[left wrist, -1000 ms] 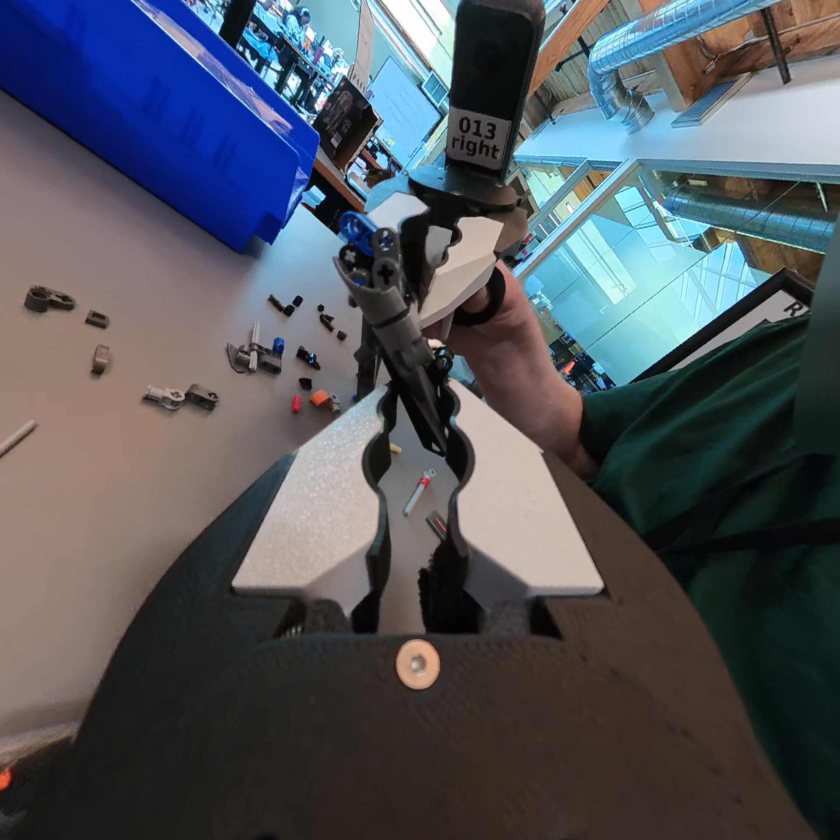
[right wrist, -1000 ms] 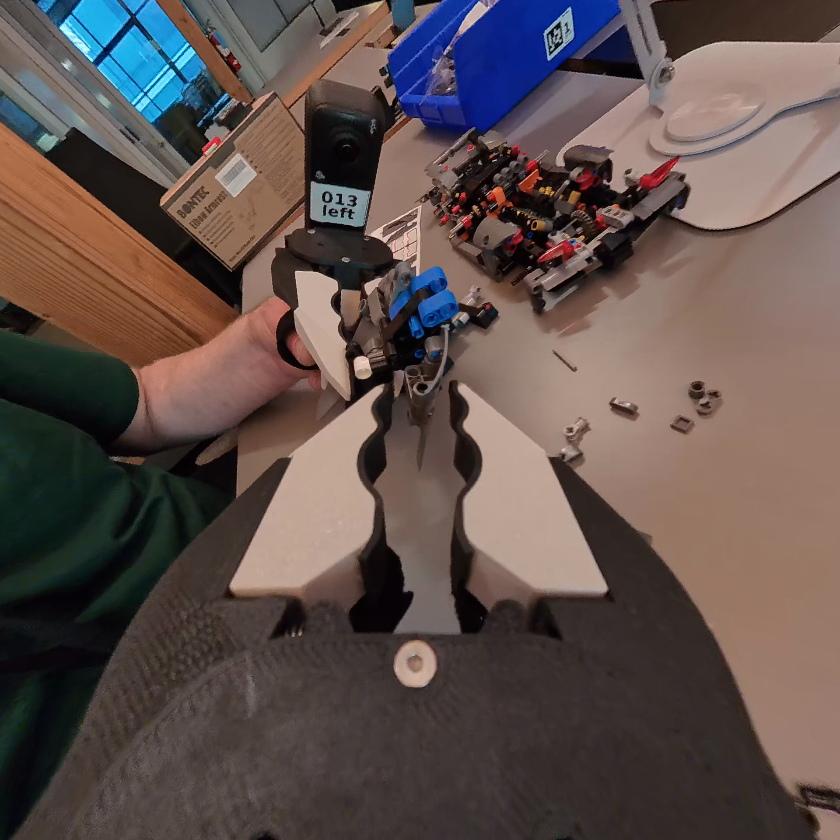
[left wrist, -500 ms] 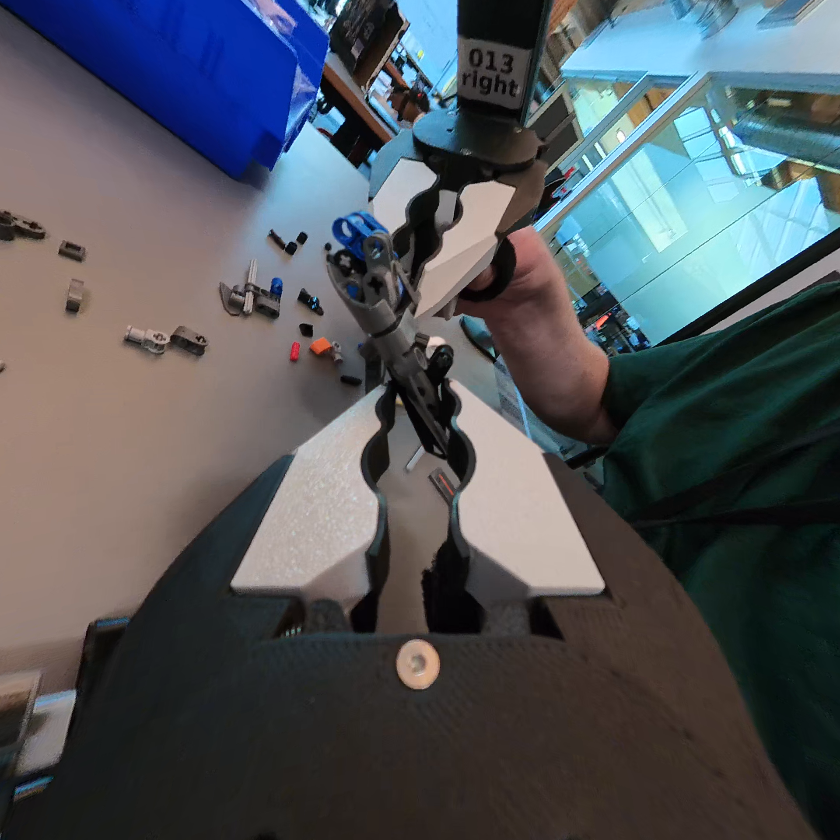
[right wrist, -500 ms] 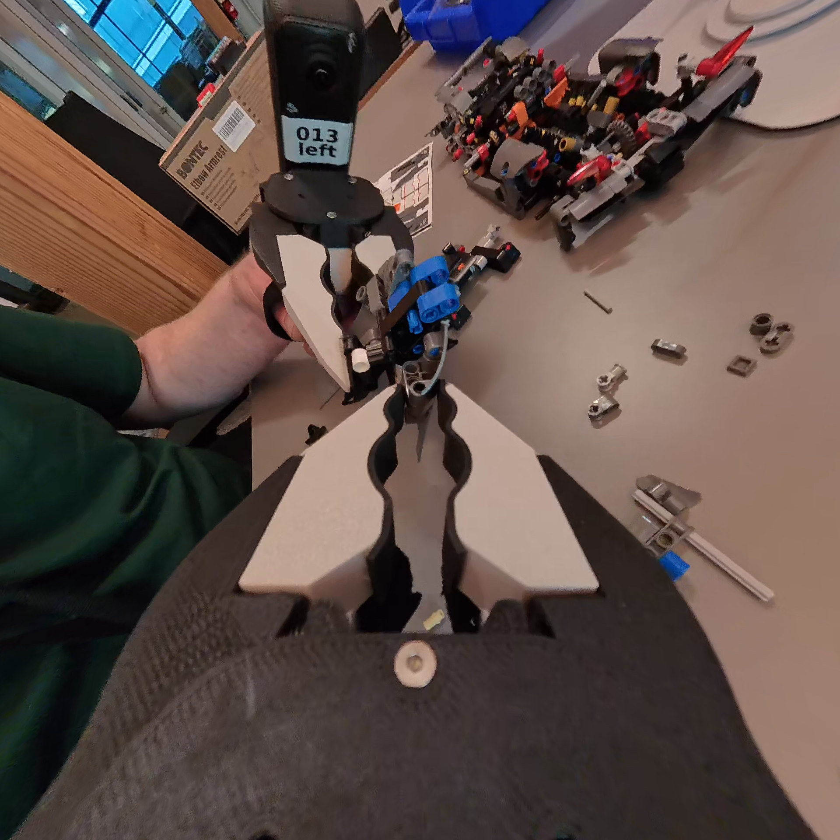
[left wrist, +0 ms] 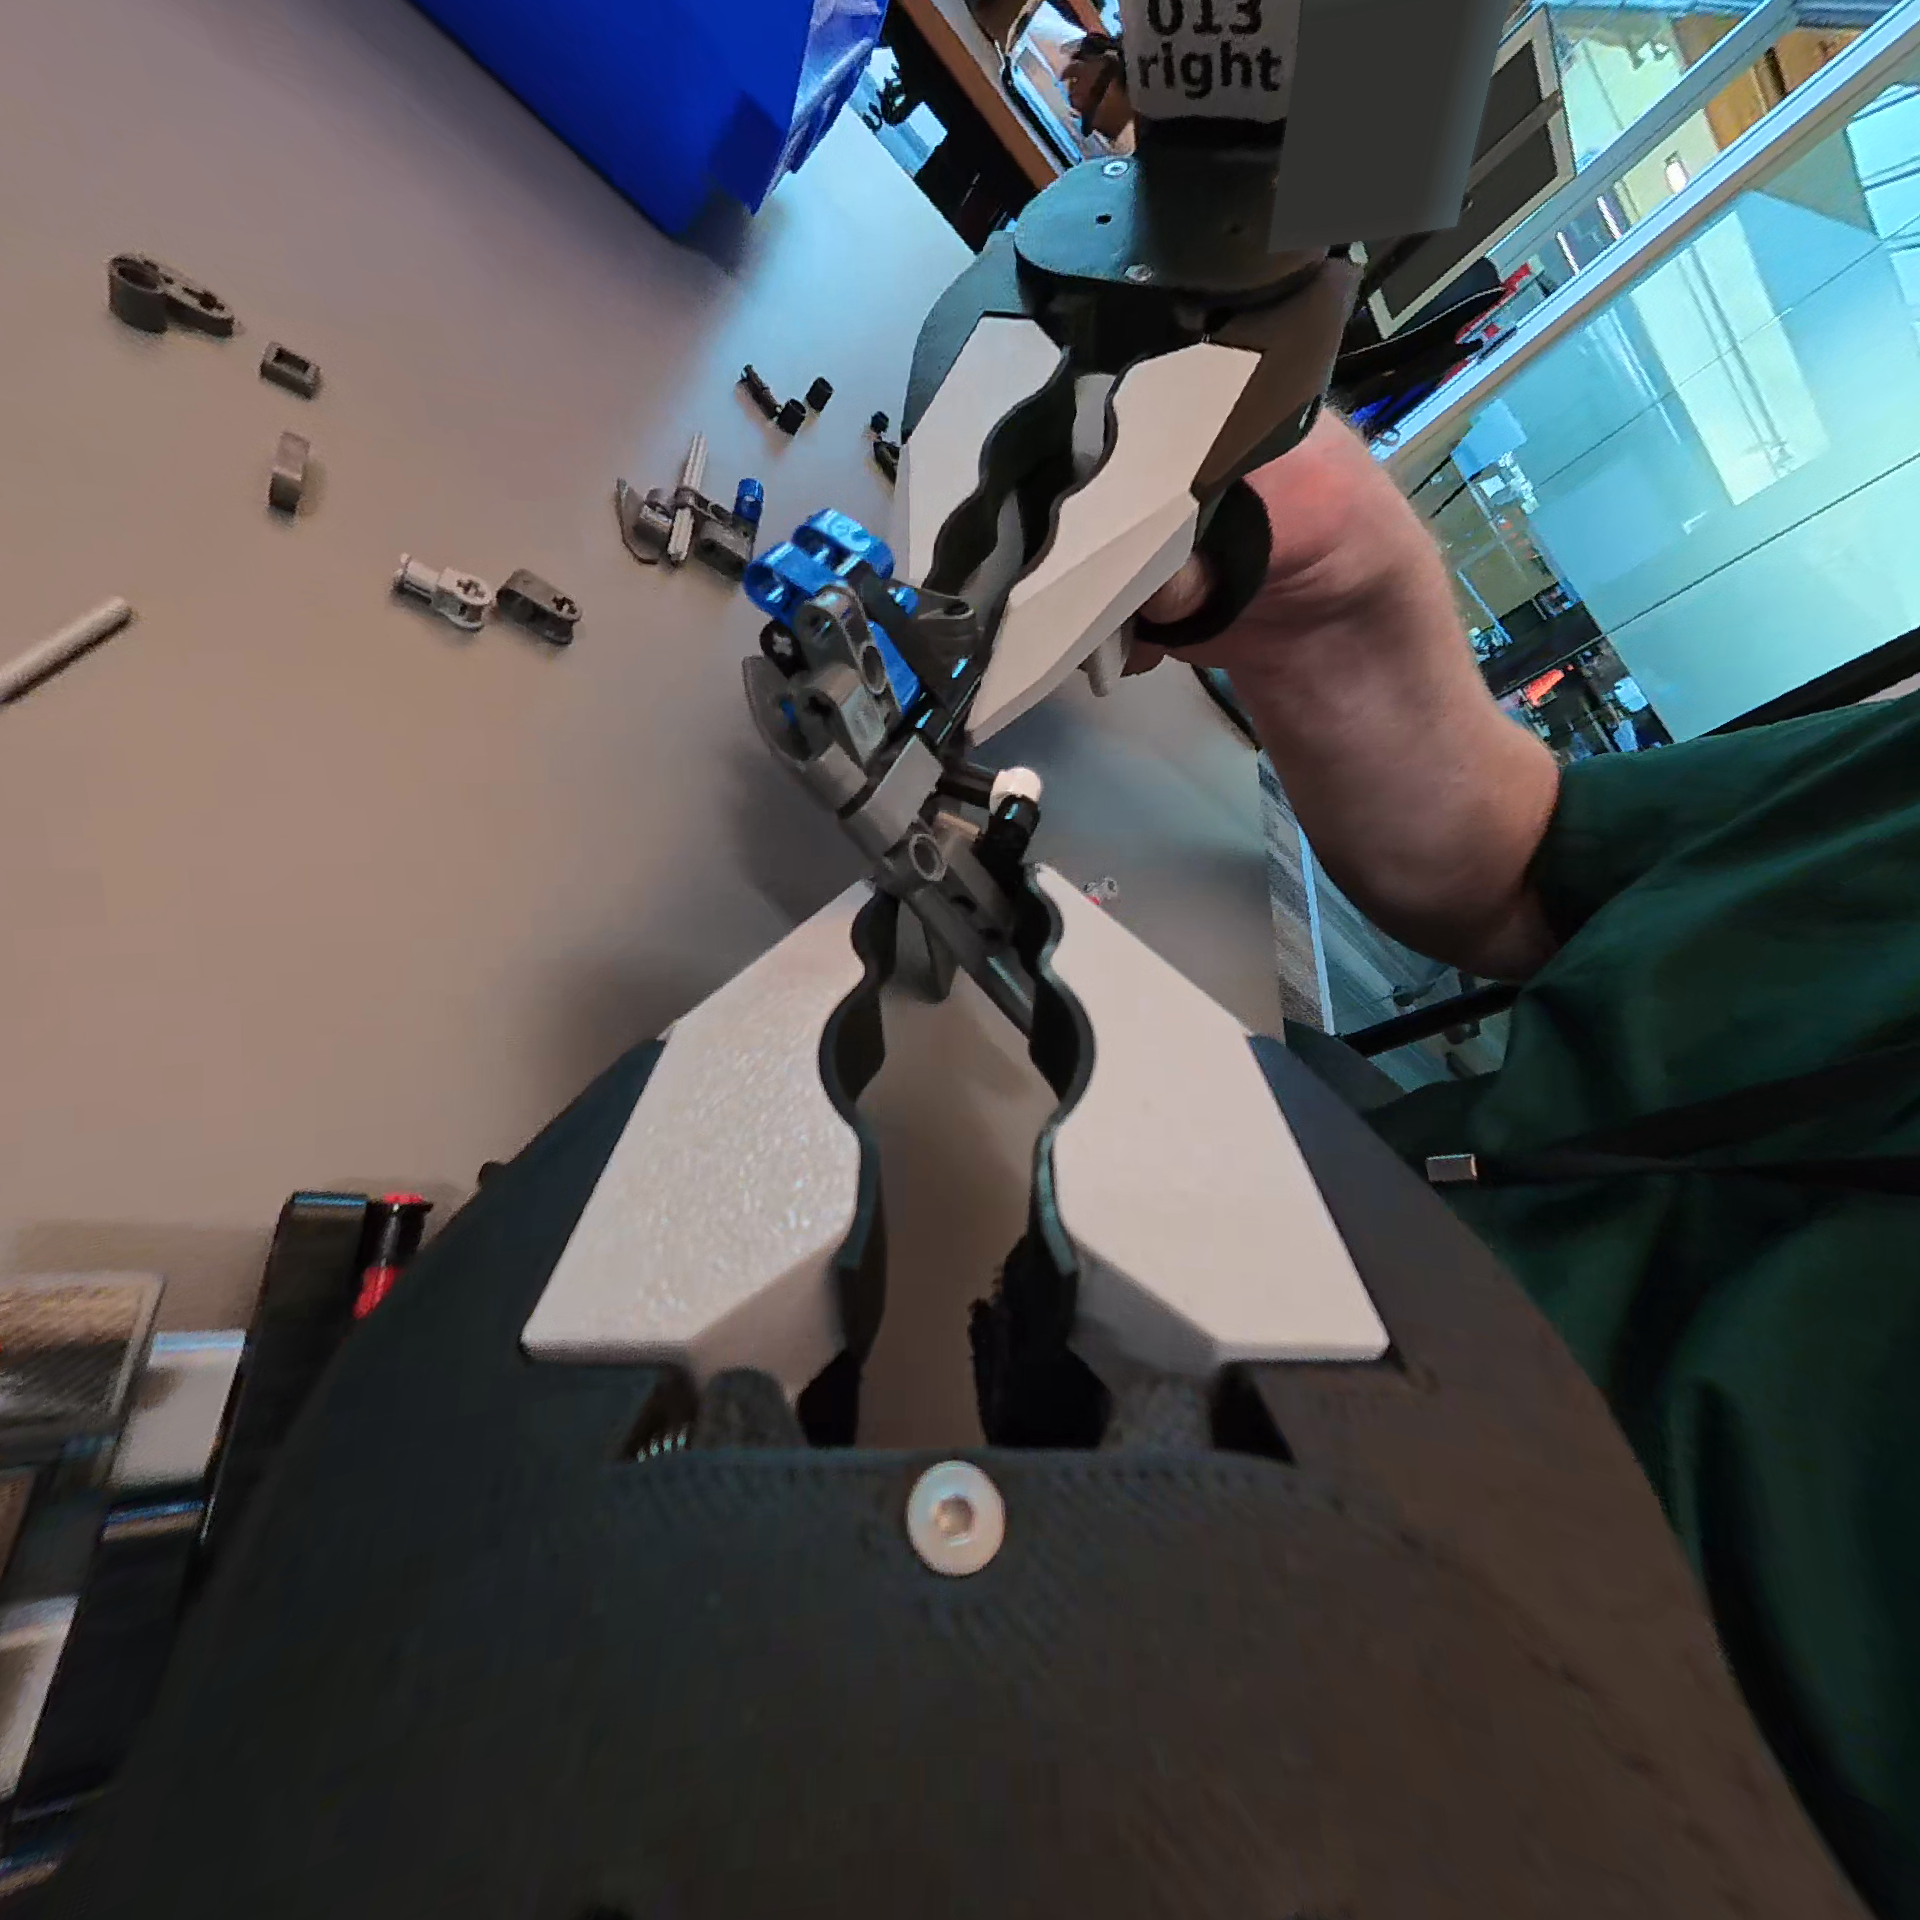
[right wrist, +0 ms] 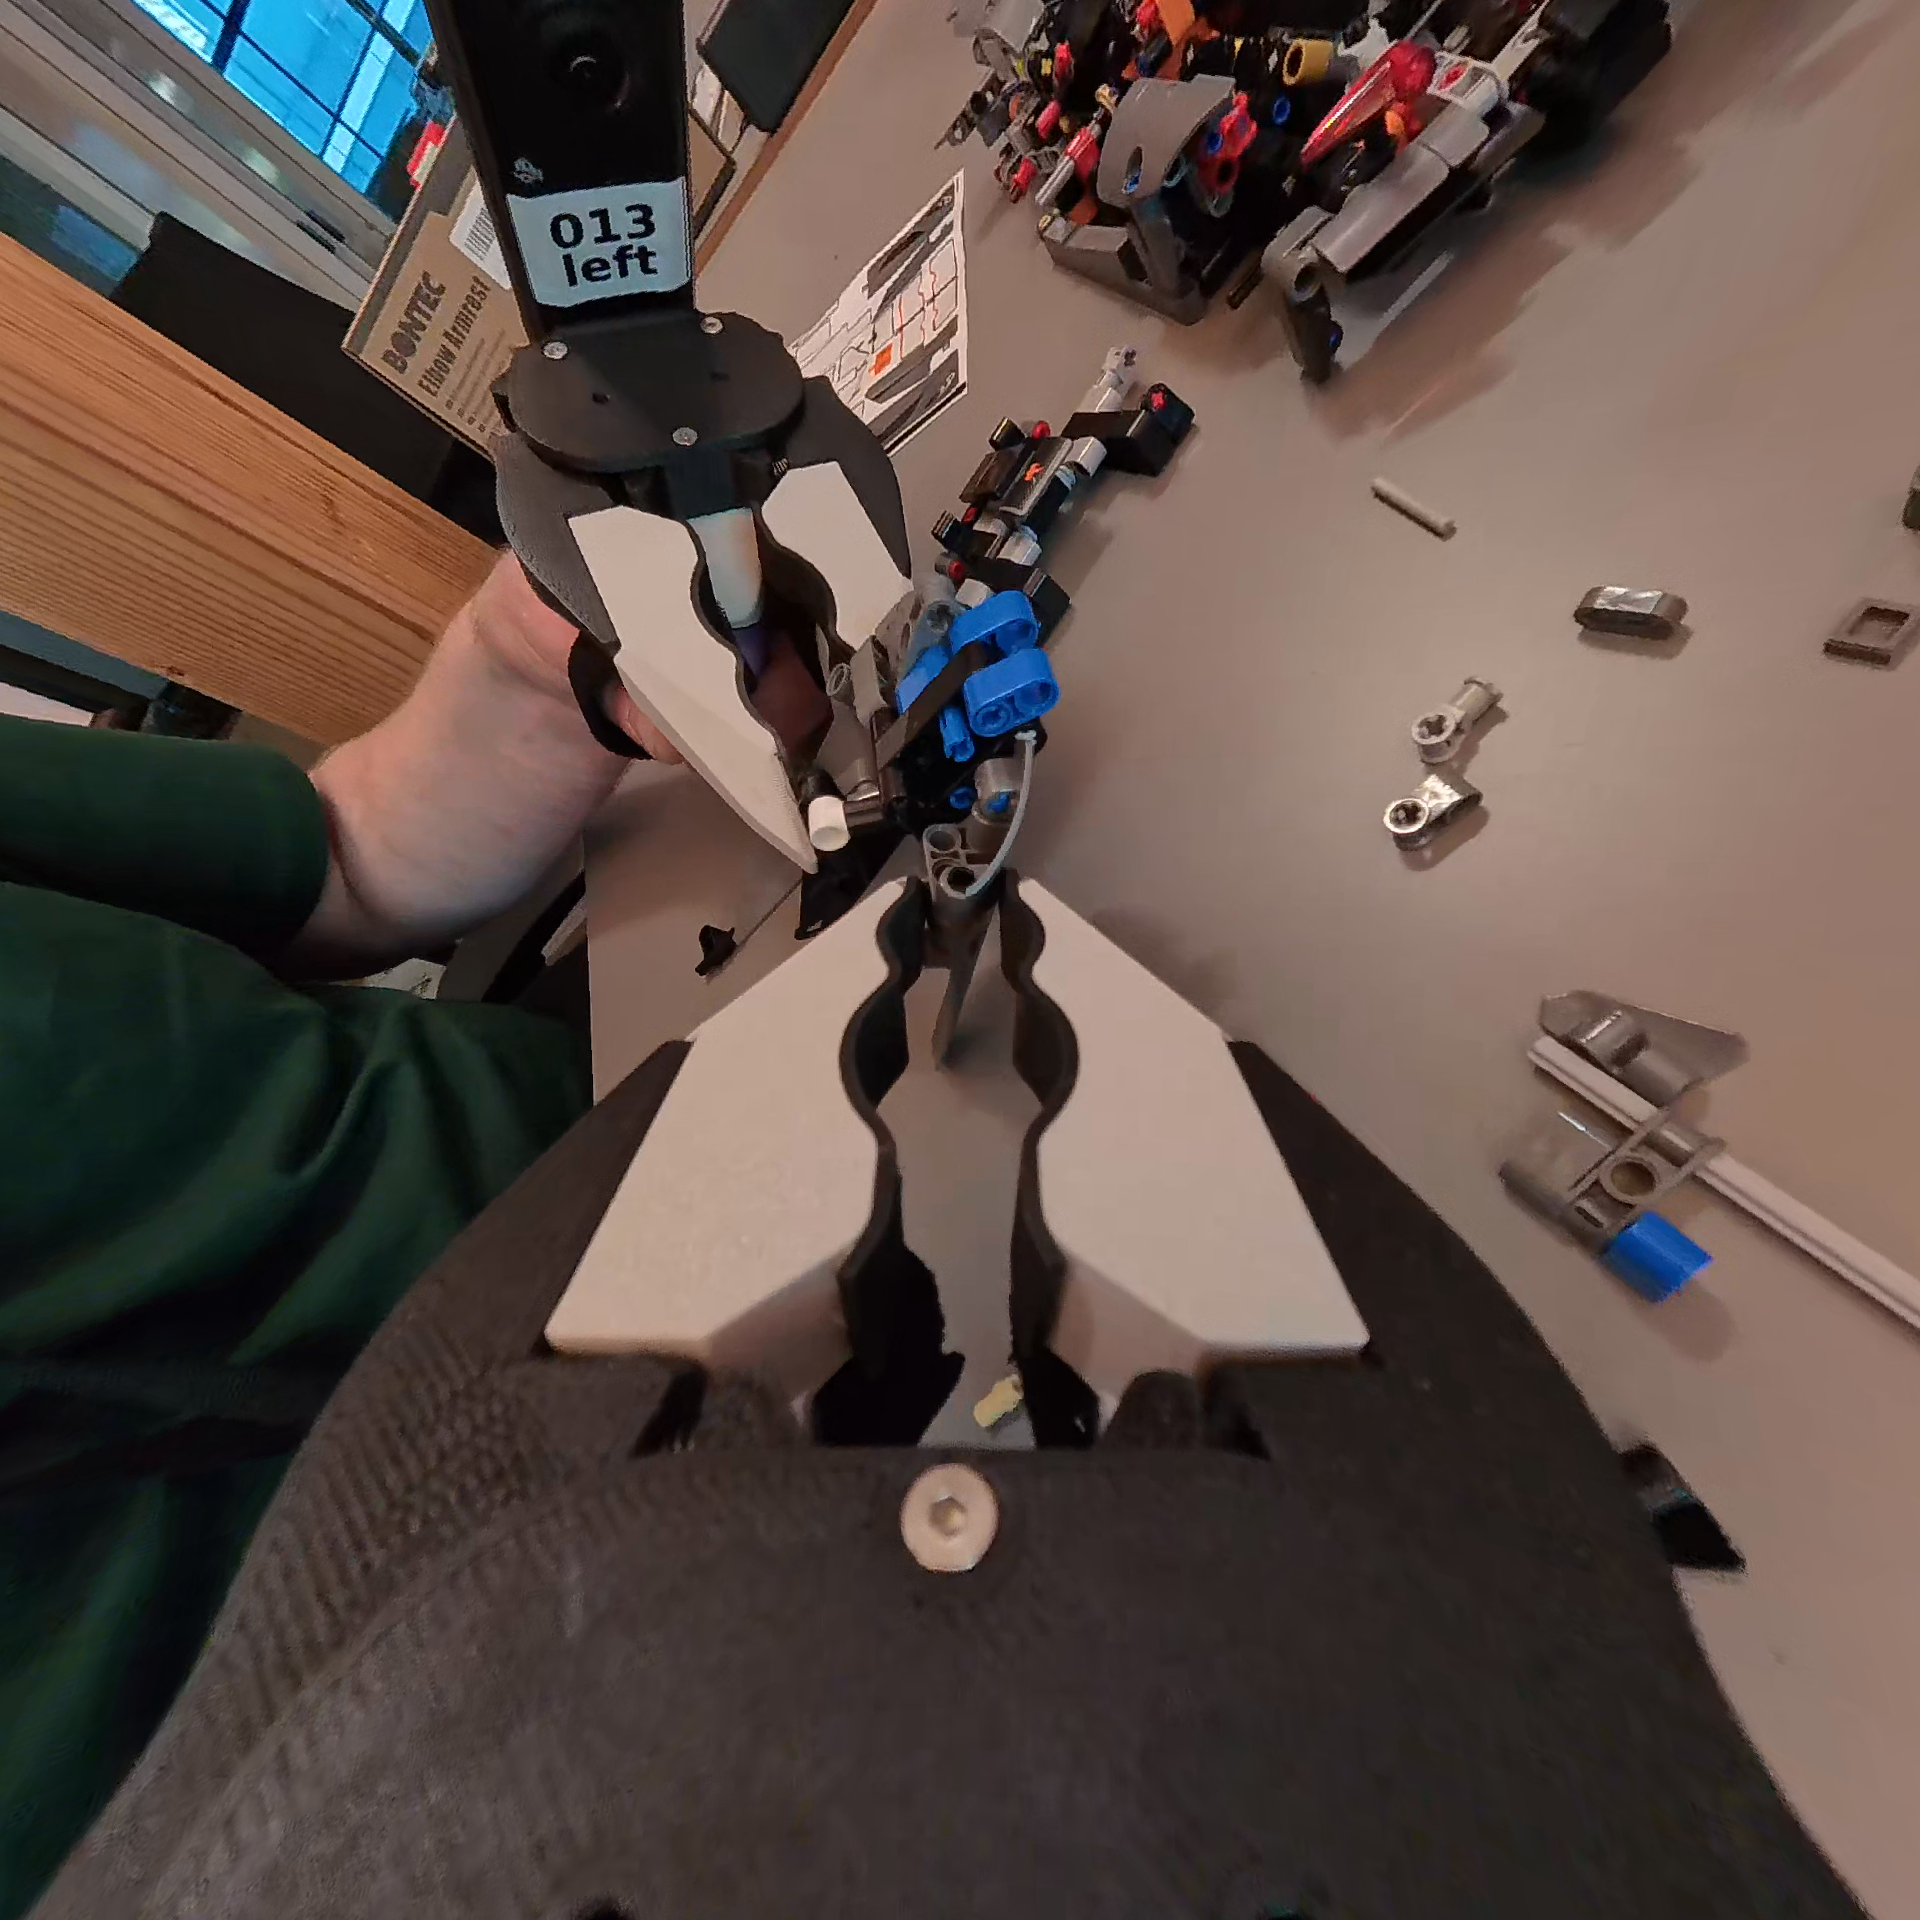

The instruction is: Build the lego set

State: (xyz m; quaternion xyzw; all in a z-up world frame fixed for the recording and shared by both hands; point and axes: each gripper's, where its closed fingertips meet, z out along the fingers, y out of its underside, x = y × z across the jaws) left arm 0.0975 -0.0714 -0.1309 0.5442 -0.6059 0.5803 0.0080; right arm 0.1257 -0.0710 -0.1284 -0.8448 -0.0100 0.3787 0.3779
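Plastic assembly (left wrist: 862, 717), grey and black beams with blue round-holed connectors, being held in mid-air over the grey table (left wrist: 312, 883), pinched at both ends. Left gripper (left wrist: 951, 920) closing narrowly on its black end, right gripper (right wrist: 961, 904) nipping the grey tip, both wavy-edged. Probably handling light and rigid but prone to popping apart, so gripping the stiff beams, not the thin hose (right wrist: 1013, 800).

An open-plan office or lab workspace: glass partition walls (left wrist: 1714, 343) are lining the far right, a blue parts bin (left wrist: 665, 94) is sitting on the grey worktable (left wrist: 312, 831).
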